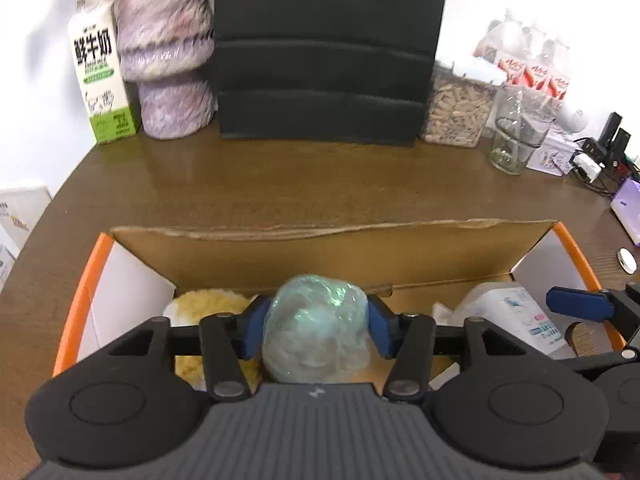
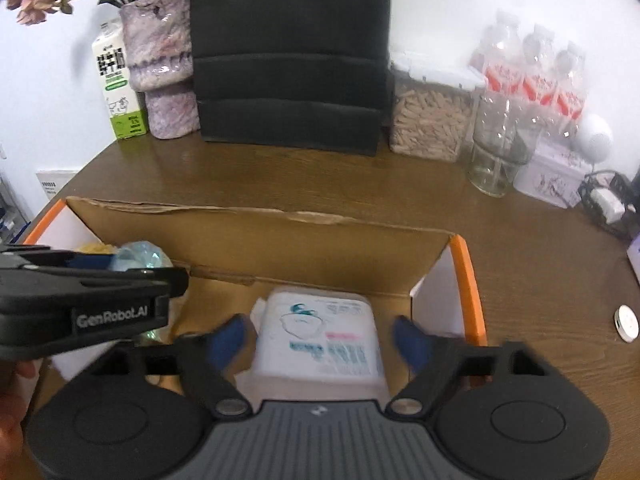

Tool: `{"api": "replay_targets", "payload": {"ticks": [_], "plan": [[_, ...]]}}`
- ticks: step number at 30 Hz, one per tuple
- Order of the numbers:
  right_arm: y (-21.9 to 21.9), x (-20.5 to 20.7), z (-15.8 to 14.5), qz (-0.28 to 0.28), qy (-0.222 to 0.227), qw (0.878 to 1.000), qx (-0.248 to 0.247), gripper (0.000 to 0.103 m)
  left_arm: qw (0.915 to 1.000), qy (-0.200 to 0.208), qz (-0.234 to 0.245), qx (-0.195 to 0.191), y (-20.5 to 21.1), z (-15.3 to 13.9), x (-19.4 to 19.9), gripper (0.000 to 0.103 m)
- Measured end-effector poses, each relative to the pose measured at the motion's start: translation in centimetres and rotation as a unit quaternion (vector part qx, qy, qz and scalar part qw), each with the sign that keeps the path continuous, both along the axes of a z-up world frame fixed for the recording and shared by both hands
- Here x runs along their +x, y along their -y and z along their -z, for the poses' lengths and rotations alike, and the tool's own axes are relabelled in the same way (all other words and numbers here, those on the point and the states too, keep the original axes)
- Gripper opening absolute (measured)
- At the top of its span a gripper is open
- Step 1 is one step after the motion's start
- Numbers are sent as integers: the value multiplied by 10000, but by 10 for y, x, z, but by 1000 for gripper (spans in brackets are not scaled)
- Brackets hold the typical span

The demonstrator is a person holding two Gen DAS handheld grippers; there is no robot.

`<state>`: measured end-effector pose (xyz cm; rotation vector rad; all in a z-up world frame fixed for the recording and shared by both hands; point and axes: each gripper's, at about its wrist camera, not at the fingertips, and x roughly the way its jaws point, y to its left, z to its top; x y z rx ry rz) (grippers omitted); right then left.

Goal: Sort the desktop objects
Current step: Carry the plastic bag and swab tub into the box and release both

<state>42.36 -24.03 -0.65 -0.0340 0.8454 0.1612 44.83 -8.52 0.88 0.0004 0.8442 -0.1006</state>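
Brown table [image 1: 320, 184] carries an open cardboard box [image 1: 328, 248]. Left claw [image 1: 316, 326], tilted down into it, brackets a cling-film ball [image 1: 314, 328]; contact unclear. Right claw [image 2: 324, 344], blurred, released around a mask packet [image 2: 320, 336] lying inside.

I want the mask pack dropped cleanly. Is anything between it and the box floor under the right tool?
Nothing visible blocks it. The mask pack already lies low inside the box, between the right tool's spread pads, which seem clear of it. The crumpled wrap sits further left.
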Motion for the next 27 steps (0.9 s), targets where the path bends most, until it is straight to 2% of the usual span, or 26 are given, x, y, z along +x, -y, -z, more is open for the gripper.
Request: {"api": "replay_targets", "payload": {"ticks": [3,4,6,11,19,27], "plan": [[3,-6,-6,-42,36,9999,91,99,9999,168,30,-4,2,-7,-6,82],[3,-9,-9,-47,73,9999,89,103,9998,218,22,1,3,-9,-9,86],[5,-13,-14,-39,125,9999,60,103,9995,309,-16,55,4,-15,-14,103],[5,-29,-27,-1,252,9997,17,103,9977,658,-150,95,1,-31,-31,103],[0,-57,-46,6,475,9989,-12,103,9951,951,-251,87,-15,-48,-59,103],[0,-114,-66,-203,966,9951,7,103,9881,1520,-231,-32,-43,-72,-118,103]]}}
